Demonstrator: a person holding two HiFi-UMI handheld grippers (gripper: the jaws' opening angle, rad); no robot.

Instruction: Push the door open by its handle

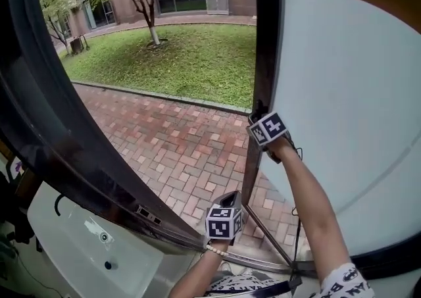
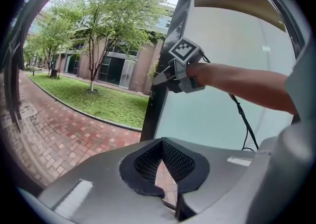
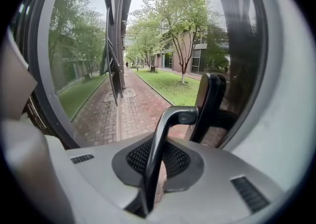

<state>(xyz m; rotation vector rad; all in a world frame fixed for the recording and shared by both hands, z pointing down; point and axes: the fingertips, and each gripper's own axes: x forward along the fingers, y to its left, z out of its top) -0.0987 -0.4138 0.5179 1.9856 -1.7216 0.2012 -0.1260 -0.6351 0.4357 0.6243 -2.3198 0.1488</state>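
The frosted glass door (image 1: 342, 93) stands swung outward, its dark frame edge (image 1: 262, 60) towards the opening. My right gripper (image 1: 258, 118) is at that edge. In the right gripper view its jaws (image 3: 165, 141) are shut on the black bent door handle (image 3: 165, 129), which runs between the pads up to its mount (image 3: 210, 99). My left gripper (image 1: 230, 203) hangs lower, just left of the door's edge and touching nothing. Its jaws (image 2: 163, 144) are shut and empty. The left gripper view also shows the right gripper (image 2: 160, 77) against the door frame (image 2: 160, 104).
Beyond the doorway lie red brick paving (image 1: 184, 145) and a lawn (image 1: 184, 53) with trees and buildings. The dark door jamb (image 1: 59, 125) curves down the left. A metal threshold (image 1: 263, 262) crosses below. A black cable (image 1: 297, 224) hangs by the right arm.
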